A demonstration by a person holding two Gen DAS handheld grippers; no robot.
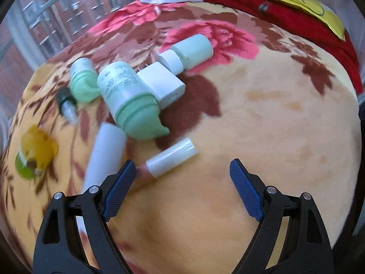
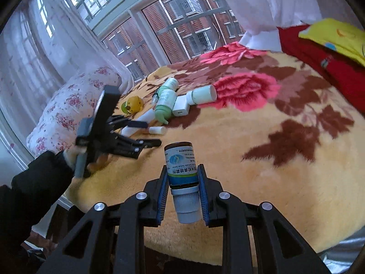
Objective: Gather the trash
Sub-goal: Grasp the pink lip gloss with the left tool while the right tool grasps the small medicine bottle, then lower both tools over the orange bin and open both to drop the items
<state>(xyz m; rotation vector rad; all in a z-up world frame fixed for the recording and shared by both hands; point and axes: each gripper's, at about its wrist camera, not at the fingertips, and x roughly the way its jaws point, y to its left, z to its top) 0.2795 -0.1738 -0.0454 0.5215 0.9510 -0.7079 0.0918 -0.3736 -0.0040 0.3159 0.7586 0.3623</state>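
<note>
My right gripper (image 2: 182,169) is shut on a brown spray bottle (image 2: 180,157) with a blue-and-white label. Its white cap points back toward the camera, and it hangs above the blanket. My left gripper (image 1: 182,162) stands open over the blanket, and a small white tube (image 1: 171,157) lies just ahead of its left pad. Beyond it lies a cluster: a large green pump bottle (image 1: 127,96), a white charger plug (image 1: 162,84), a pale green bottle with a white cap (image 1: 191,51), a small green bottle (image 1: 82,80), a dark mini bottle (image 1: 67,105) and a white cylinder (image 1: 105,157). In the right wrist view the left gripper (image 2: 151,133) sits beside that cluster (image 2: 166,105).
A yellow duck toy (image 1: 36,153) lies left of the cluster. The floral blanket (image 1: 262,125) covers the bed. A red cloth (image 1: 285,18) and a yellow pillow (image 2: 337,38) lie at the far right, and a floral pillow (image 2: 75,105) sits by the window. A black sleeve (image 2: 34,182) holds the left gripper.
</note>
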